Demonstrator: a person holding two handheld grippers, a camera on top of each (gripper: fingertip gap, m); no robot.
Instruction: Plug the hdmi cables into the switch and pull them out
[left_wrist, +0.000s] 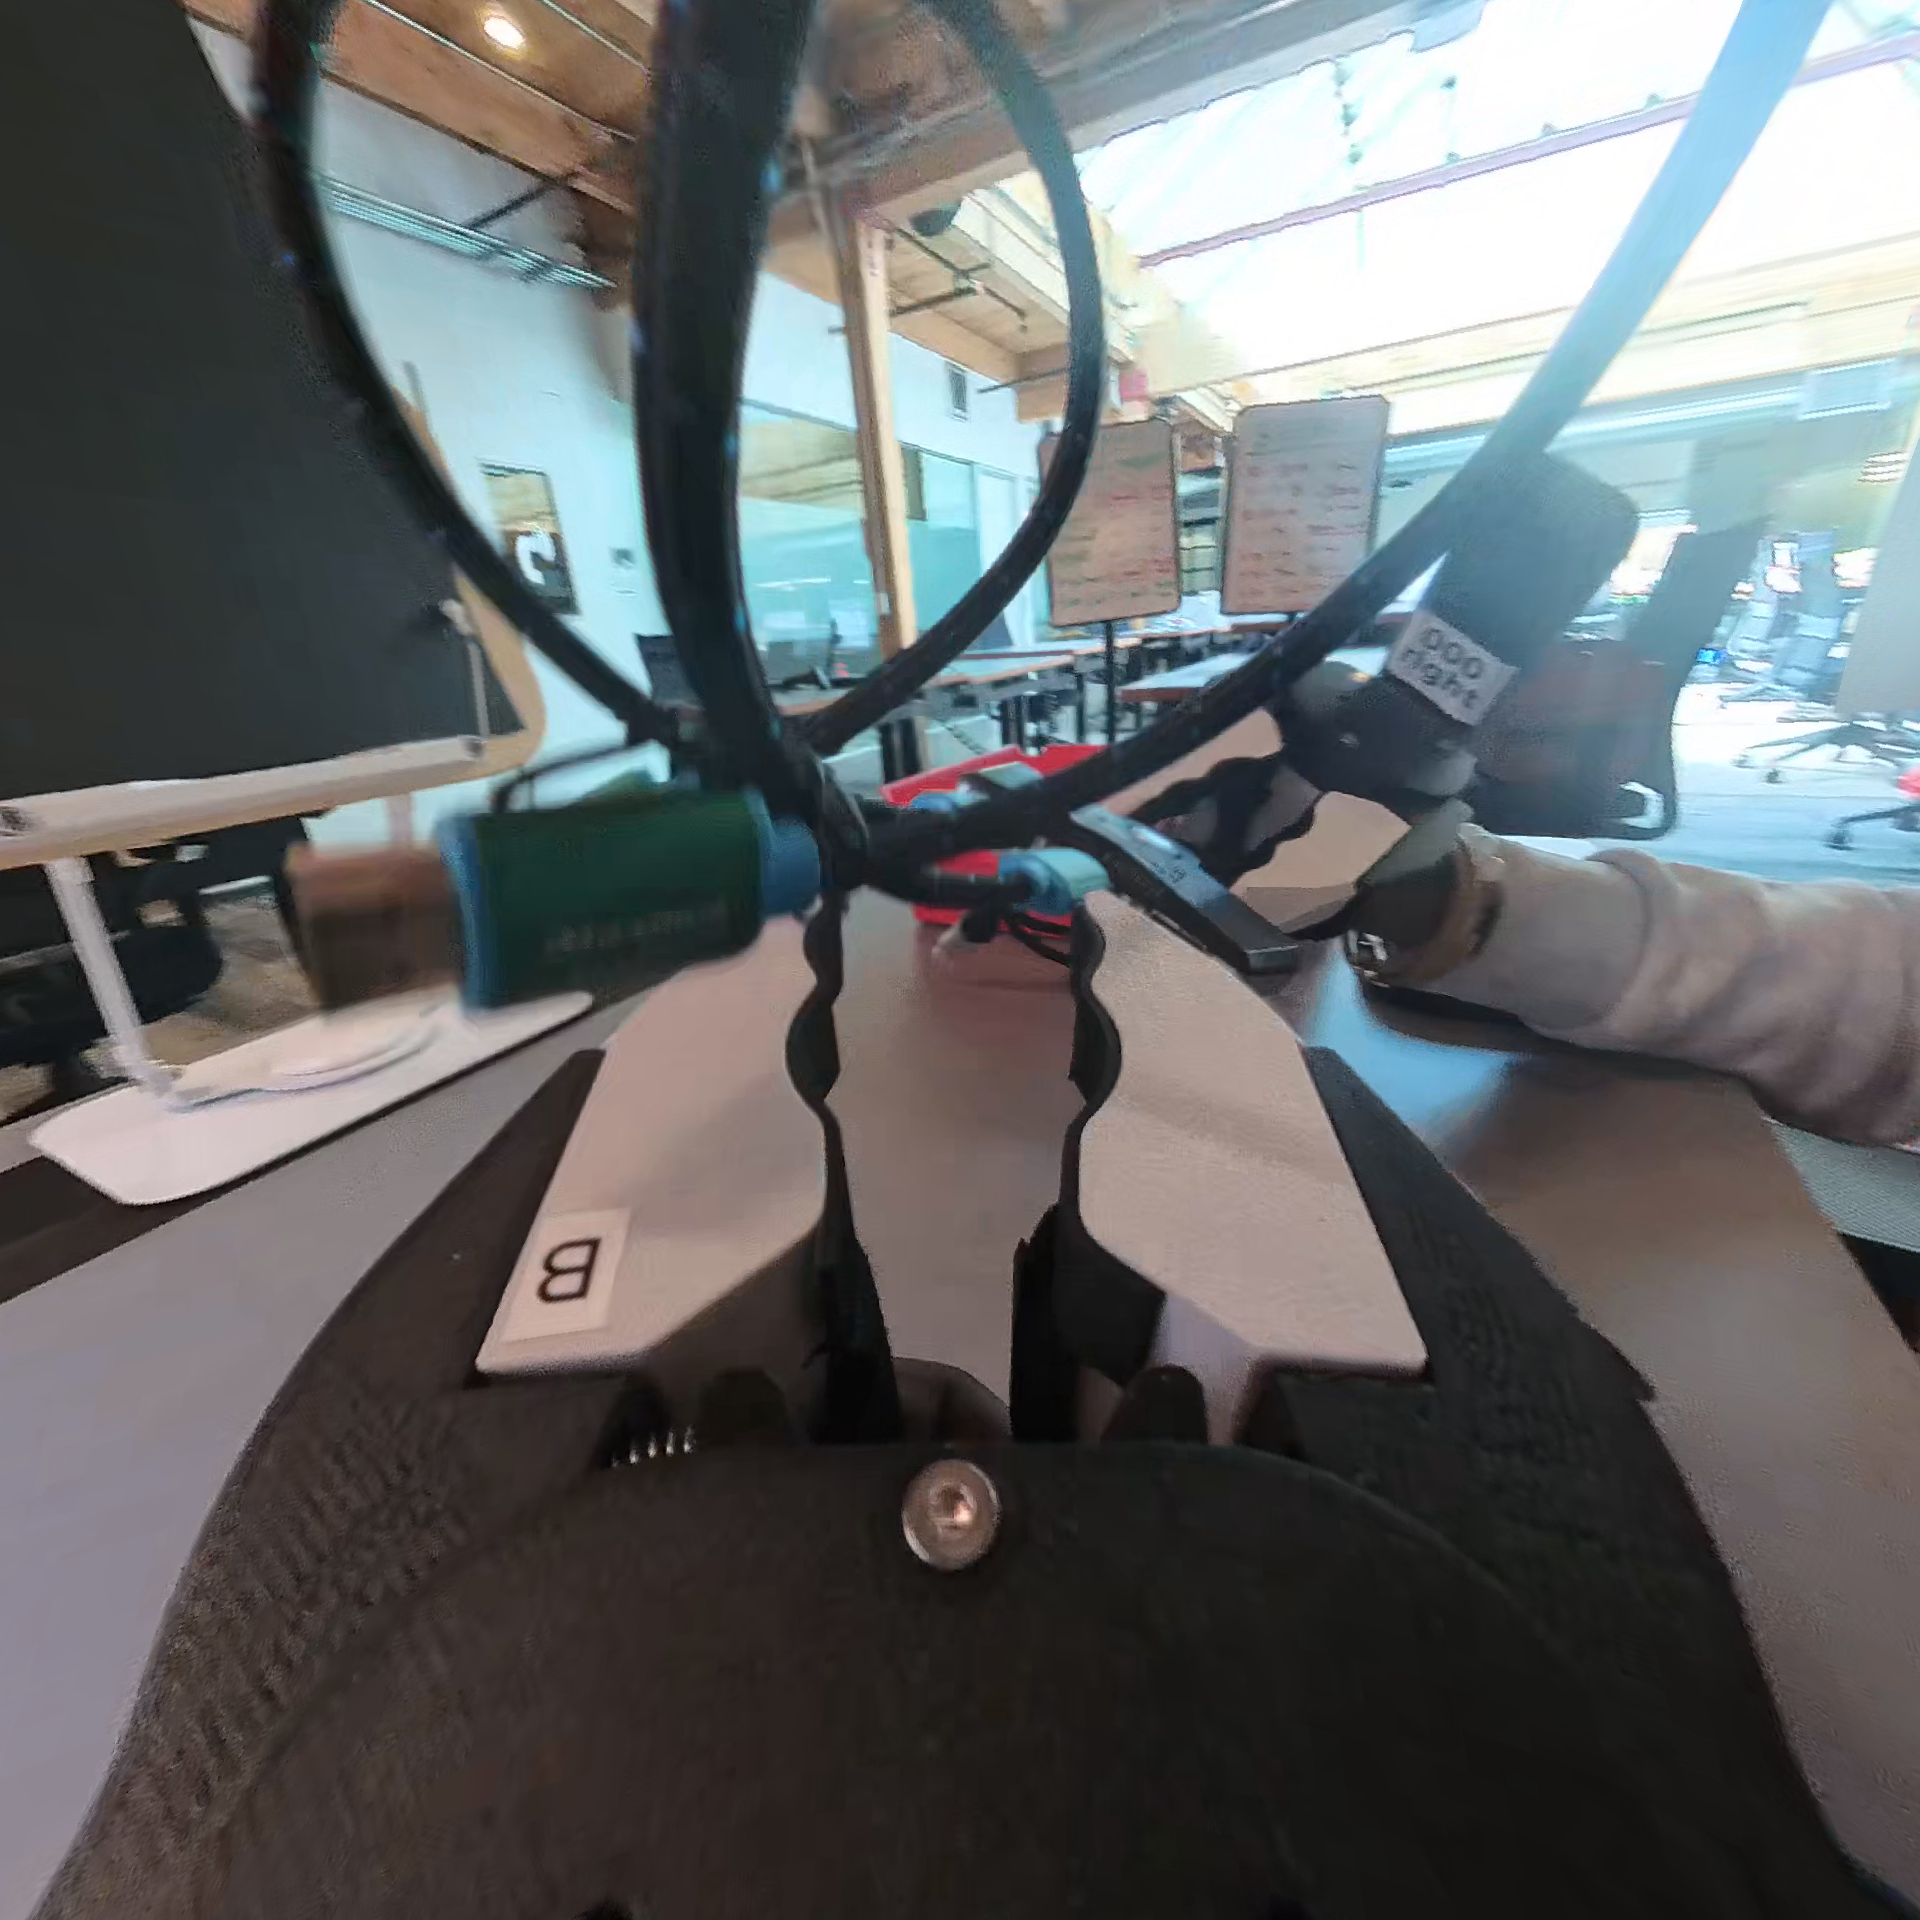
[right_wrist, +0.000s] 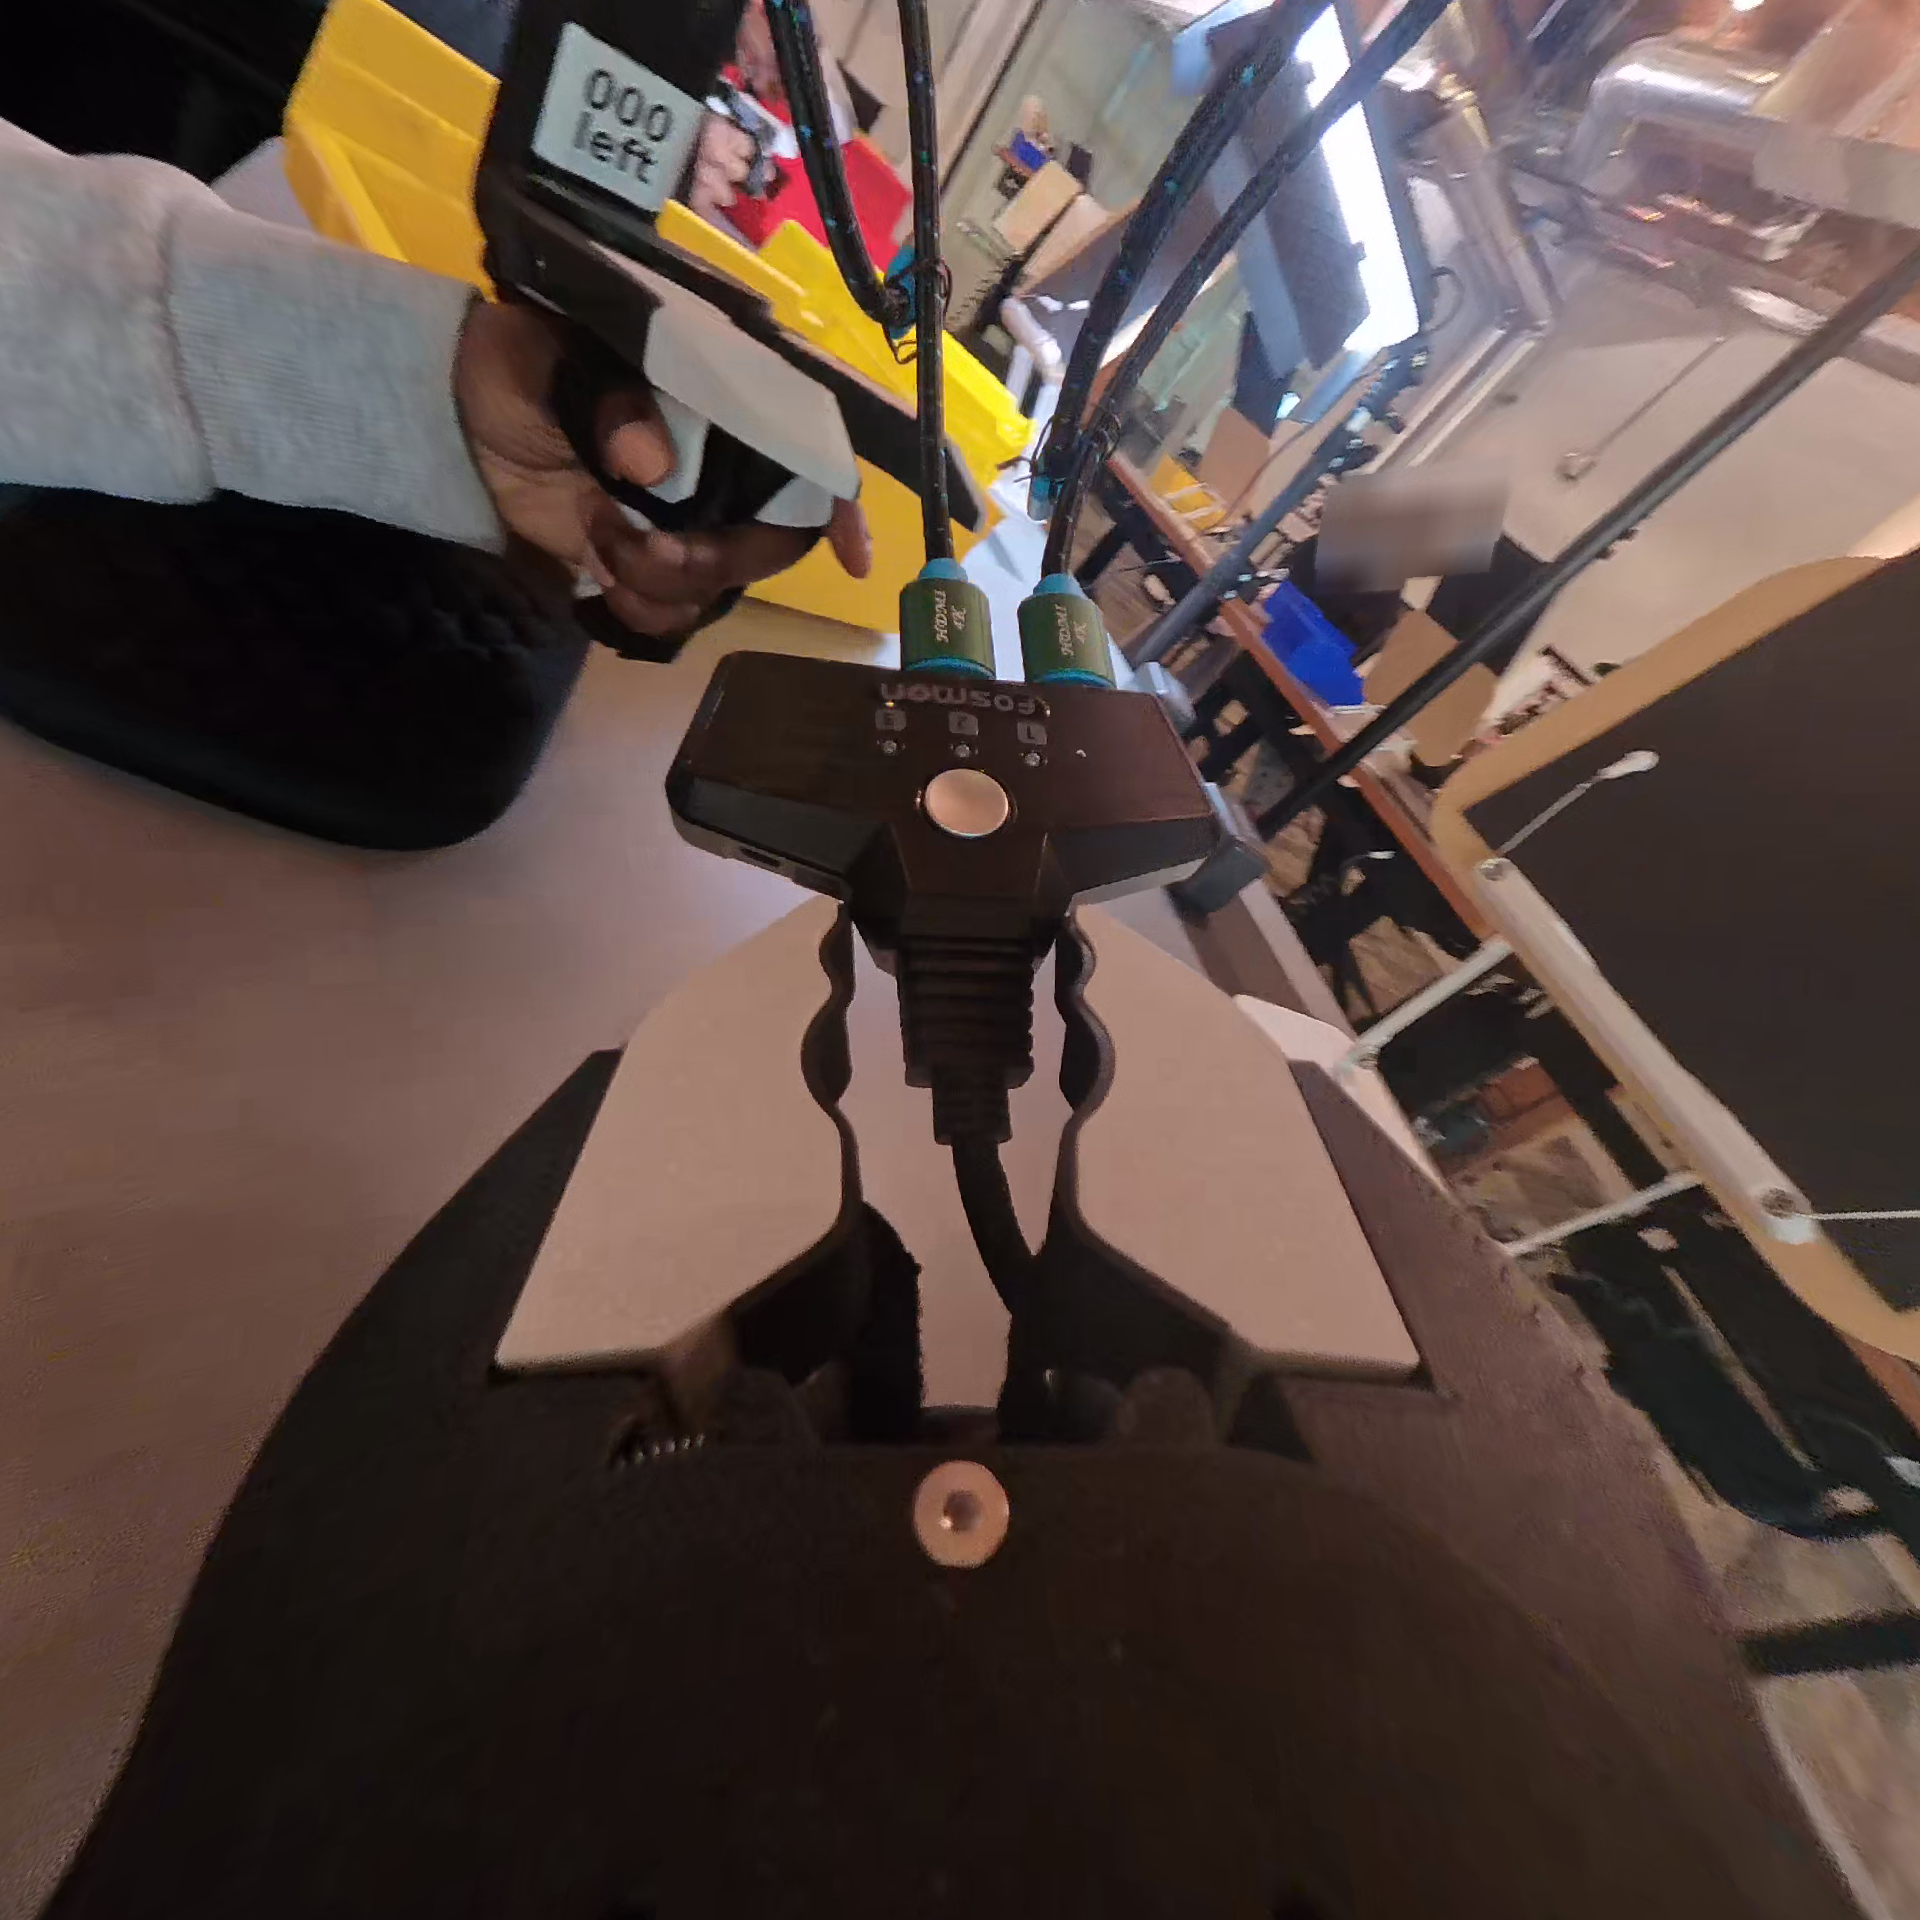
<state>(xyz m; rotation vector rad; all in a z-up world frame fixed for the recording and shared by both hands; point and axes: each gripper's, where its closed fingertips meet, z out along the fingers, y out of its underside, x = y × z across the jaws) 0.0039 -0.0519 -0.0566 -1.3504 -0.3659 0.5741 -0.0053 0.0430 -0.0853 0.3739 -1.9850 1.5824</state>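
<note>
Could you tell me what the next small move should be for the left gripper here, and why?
Probably swing the loose green plug at the left gripper toward the switch. The right gripper clamps the switch's neck, two plugs are already seated, and space beside them looks free.

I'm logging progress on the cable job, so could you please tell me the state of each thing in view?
HDMI switch: clamped at its neck.
Left-hand HDMI plug: seated in the switch.
Right-hand HDMI plug: seated in the switch.
Third HDMI plug: unplugged, outside the jaws.
Left hand-held gripper: open, empty.
Right hand-held gripper: shut on the switch.
</note>
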